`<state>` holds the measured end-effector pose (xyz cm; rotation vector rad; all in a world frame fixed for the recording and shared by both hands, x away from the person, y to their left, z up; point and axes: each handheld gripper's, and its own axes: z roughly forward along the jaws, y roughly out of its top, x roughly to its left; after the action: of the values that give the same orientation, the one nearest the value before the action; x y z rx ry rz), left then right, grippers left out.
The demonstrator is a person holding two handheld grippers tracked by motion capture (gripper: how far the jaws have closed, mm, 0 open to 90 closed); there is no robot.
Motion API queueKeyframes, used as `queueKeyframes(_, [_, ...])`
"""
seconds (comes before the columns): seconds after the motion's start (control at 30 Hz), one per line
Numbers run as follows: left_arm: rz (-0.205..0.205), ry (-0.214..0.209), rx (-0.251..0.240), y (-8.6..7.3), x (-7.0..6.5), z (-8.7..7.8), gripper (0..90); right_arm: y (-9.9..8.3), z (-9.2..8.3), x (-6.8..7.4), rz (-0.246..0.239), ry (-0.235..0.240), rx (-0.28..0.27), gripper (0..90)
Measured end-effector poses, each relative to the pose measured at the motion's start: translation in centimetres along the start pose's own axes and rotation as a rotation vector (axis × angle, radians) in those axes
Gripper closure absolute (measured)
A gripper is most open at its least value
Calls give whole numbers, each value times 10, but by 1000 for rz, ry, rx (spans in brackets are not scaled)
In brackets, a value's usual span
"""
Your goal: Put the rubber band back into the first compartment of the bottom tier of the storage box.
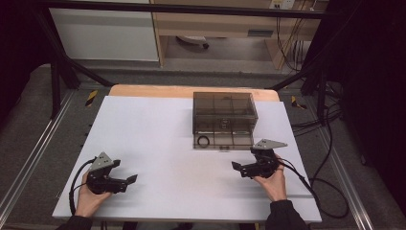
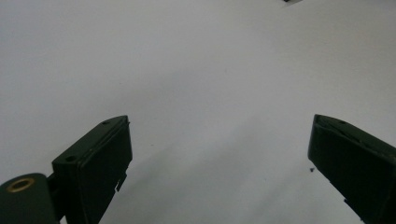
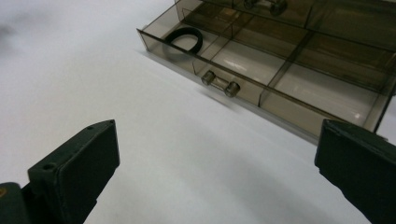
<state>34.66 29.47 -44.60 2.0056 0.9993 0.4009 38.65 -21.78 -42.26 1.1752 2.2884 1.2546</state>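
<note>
While both tools sit low over the white counter [image 1: 158,143] with jaws wide apart and nothing between them, the right tool [image 1: 241,167] is just in front of the smoky drawer box [image 1: 224,112], whose pulled-out drawer [image 3: 280,79] holds a black ring [image 3: 184,38] in its corner compartment. Left tool [image 1: 128,182] is well apart, near the front-left. Each hand [image 1: 88,196] grips from behind, forearms entering from the bottom.

A smoked, see-through drawer cabinet [image 1: 223,113] stands at the table's far centre-right, its bottom drawer [image 3: 299,88] pulled out toward the person, divided into compartments, with a black ring [image 3: 184,39] lying in the front left compartment behind a clear bar handle [image 3: 220,83].
</note>
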Motion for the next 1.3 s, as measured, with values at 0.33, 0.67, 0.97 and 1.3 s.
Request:
queueKeyframes(0.33, [1,-3,0,0,0,0,61,-18,-11,-8,-4,-4,-7,8])
queueKeyframes(0.67, [4,-6,-1,0,-1,0,62,-34,-19,-14,2,13,-6,8])
queueKeyframes(0.97, [6,-7,-3,0,-2,0,62,-49,-25,-19,16,36,-14,8])
queueKeyframes(1.3, [9,-9,-4,0,-2,-1,62,-51,-23,-17,2,44,6,8])
